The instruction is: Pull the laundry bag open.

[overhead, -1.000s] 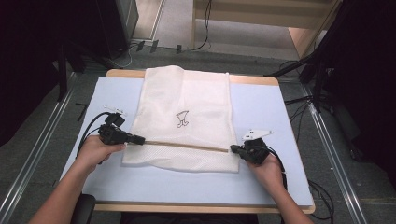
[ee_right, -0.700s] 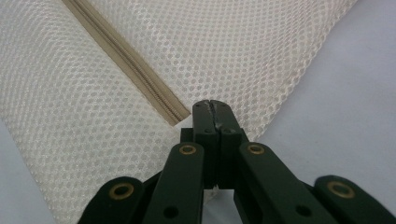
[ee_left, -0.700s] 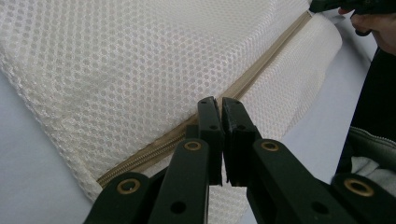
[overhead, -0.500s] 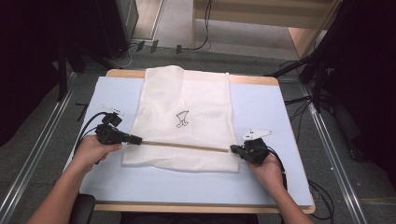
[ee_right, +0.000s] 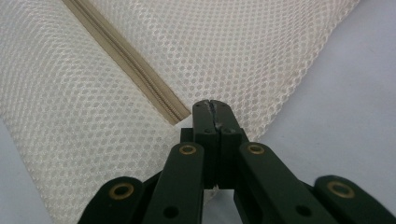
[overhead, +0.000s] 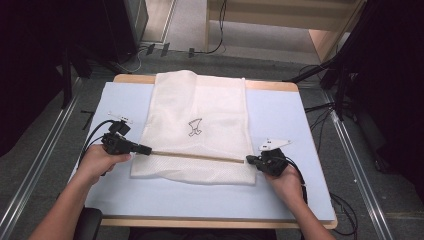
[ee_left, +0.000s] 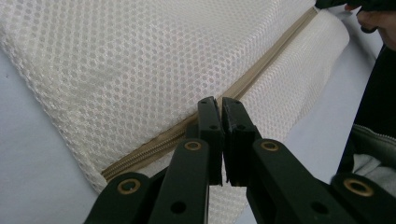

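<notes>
While both fingers pinch the mesh bag [overhead: 195,135] at its zipper [overhead: 197,156] ends, pull evenly to keep it taut.

Your mesh bag [overhead: 197,130] lies flat across the middle of the desk [overhead: 300,125]. Your left gripper [overhead: 142,149] sits at the bag's left edge, on its tan zipper [overhead: 200,156]; your right gripper [overhead: 250,160] sits at the zipper's right end, both with fingers closed.

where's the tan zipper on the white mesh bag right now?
In the high view the tan zipper runs across the near part of the white mesh laundry bag, below its small dark printed logo, spanning from the left gripper to the right gripper.
</notes>
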`<state>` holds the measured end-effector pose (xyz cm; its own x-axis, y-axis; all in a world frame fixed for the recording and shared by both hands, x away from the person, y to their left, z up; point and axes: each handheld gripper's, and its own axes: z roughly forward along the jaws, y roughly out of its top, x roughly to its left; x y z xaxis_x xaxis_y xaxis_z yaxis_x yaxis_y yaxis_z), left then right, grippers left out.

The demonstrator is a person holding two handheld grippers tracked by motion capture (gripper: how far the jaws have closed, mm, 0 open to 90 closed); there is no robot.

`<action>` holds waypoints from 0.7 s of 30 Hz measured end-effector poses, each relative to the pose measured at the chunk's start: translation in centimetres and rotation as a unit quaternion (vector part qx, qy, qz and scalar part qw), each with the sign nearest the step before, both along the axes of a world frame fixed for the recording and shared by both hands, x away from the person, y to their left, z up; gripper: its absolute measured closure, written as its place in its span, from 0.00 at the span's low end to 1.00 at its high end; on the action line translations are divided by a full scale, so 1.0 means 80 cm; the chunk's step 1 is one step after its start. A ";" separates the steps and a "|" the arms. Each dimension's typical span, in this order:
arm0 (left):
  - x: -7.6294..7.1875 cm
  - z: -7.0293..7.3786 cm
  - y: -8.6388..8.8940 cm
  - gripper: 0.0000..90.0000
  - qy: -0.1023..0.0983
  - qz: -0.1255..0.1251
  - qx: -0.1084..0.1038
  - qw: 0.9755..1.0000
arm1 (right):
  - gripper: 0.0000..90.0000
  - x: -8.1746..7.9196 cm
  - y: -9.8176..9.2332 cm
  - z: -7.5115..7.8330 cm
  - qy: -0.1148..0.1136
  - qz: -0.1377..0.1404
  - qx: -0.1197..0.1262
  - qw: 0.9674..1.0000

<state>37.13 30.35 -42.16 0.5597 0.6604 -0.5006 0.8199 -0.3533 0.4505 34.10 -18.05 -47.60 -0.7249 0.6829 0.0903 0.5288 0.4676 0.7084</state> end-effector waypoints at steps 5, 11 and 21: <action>0.001 -0.001 0.017 0.99 0.006 0.021 0.003 1.000 | 1.00 0.000 0.000 0.000 -0.002 0.001 -0.003 1.000; -0.004 -0.005 0.039 0.99 0.007 0.040 0.004 0.999 | 1.00 0.001 0.000 0.000 0.000 0.001 -0.001 1.000; -0.008 -0.007 0.072 0.98 -0.009 0.070 -0.001 0.997 | 1.00 0.001 -0.001 0.000 0.000 0.002 0.000 1.000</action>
